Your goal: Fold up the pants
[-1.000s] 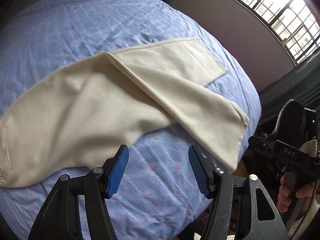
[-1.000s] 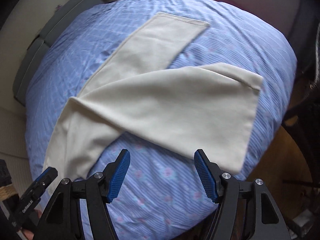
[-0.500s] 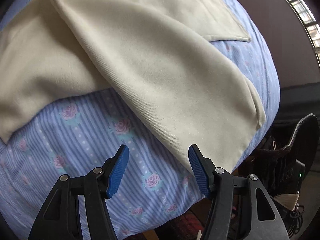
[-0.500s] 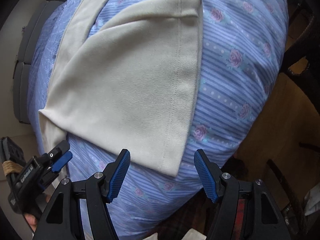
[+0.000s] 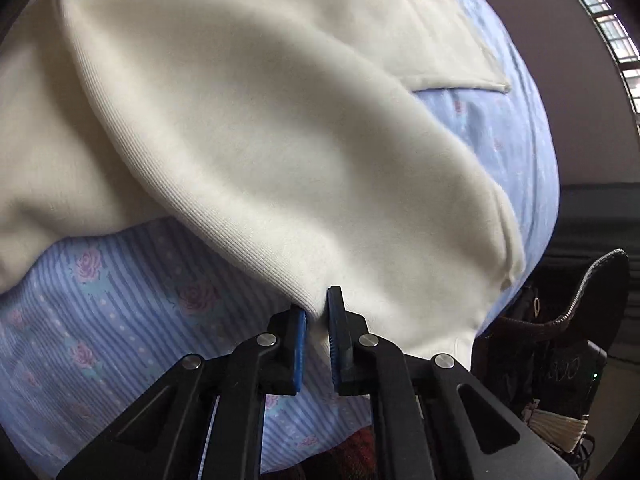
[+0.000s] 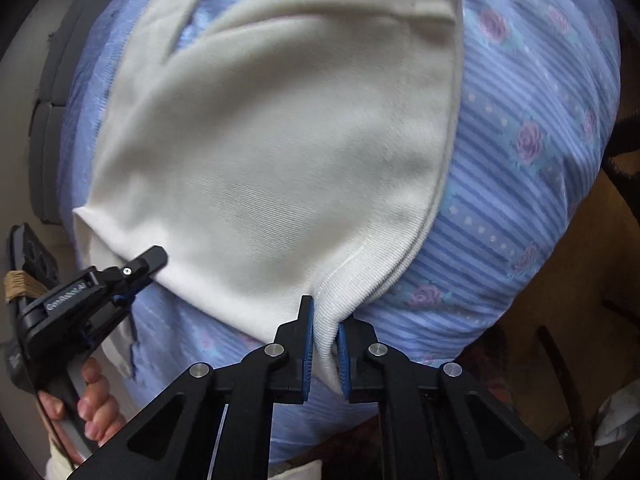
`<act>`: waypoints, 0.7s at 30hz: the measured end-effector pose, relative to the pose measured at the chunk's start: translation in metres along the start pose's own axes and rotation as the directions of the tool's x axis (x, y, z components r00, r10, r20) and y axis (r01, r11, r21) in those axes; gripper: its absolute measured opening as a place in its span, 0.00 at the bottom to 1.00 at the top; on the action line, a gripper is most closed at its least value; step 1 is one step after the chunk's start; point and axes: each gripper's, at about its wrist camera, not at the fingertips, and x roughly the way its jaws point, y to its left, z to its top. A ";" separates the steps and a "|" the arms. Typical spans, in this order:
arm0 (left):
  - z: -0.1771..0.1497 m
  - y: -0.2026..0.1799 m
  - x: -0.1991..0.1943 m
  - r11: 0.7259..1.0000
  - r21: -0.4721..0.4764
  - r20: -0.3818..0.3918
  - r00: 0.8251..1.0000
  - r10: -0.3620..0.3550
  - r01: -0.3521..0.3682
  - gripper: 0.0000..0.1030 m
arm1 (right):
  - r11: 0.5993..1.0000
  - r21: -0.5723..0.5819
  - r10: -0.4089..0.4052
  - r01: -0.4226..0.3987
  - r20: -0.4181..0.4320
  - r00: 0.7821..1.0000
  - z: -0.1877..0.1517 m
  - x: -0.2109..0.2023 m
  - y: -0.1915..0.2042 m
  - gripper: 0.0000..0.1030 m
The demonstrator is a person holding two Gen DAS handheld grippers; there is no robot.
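Cream pants (image 5: pixel 280 140) lie spread on a blue striped, rose-print bed cover (image 5: pixel 120 300), with one leg folded over the other. My left gripper (image 5: pixel 318 304) is closing its jaws on the near edge of the top leg, and the blue pads pinch a fold of the cloth. My right gripper (image 6: pixel 324 312) is closing too, pinching the hem corner of the same pants (image 6: pixel 280 140) near the edge of the bed. In the right wrist view the left gripper (image 6: pixel 150 262) grips the pants' edge at the left, held by a hand (image 6: pixel 96 392).
The bed cover (image 6: pixel 520 160) drops off close to both grippers. A dark bag (image 5: pixel 560 340) stands beside the bed at the right, under a barred window (image 5: pixel 612 20). A grey padded edge (image 6: pixel 52 100) runs along the far left, and wooden floor (image 6: pixel 580 280) shows at the right.
Both grippers came down to the near edge of the top pant leg and went from open to shut on the cloth. The fabric now bunches up at each pinch.
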 end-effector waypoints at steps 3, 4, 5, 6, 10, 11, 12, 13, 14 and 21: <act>0.008 -0.020 -0.044 0.998 0.057 0.095 0.995 -0.042 0.036 0.09 | 0.997 -0.044 0.073 -0.069 0.096 0.993 0.007 -0.051 0.022 0.11; 0.014 -0.025 -0.058 0.997 0.069 0.127 0.990 -0.055 0.046 0.09 | 0.994 -0.058 0.102 -0.095 0.134 0.986 0.012 -0.070 0.031 0.11; 0.023 -0.032 -0.073 0.995 0.076 0.160 0.985 -0.070 0.059 0.09 | 0.990 -0.068 0.132 -0.122 0.172 0.976 0.017 -0.090 0.038 0.11; 0.033 -0.037 -0.087 0.994 0.078 0.192 0.977 -0.090 0.076 0.09 | 0.986 -0.076 0.160 -0.146 0.213 0.964 0.026 -0.109 0.046 0.11; 0.086 -0.067 -0.126 0.987 0.104 0.294 0.944 -0.148 0.123 0.09 | 0.964 -0.118 0.263 -0.237 0.329 0.907 0.084 -0.166 0.079 0.11; 0.101 -0.075 -0.133 0.986 0.115 0.317 0.936 -0.150 0.119 0.09 | 0.960 -0.142 0.279 -0.244 0.351 0.894 0.100 -0.175 0.090 0.11; 0.117 -0.083 -0.137 0.987 0.124 0.338 0.930 -0.142 0.105 0.09 | 0.955 -0.169 0.290 -0.243 0.368 0.884 0.118 -0.185 0.102 0.11; 0.131 -0.088 -0.141 0.988 0.127 0.358 0.925 -0.128 0.088 0.09 | 0.949 -0.195 0.306 -0.247 0.378 0.874 0.136 -0.190 0.112 0.11; 0.146 -0.093 -0.142 0.990 0.124 0.376 0.919 -0.115 0.073 0.09 | 0.943 -0.211 0.321 -0.257 0.380 0.868 0.155 -0.194 0.121 0.11; 0.248 -0.100 -0.117 0.999 0.008 0.406 0.913 0.036 -0.043 0.09 | 0.930 -0.225 0.345 -0.292 0.257 0.902 0.291 -0.157 0.159 0.11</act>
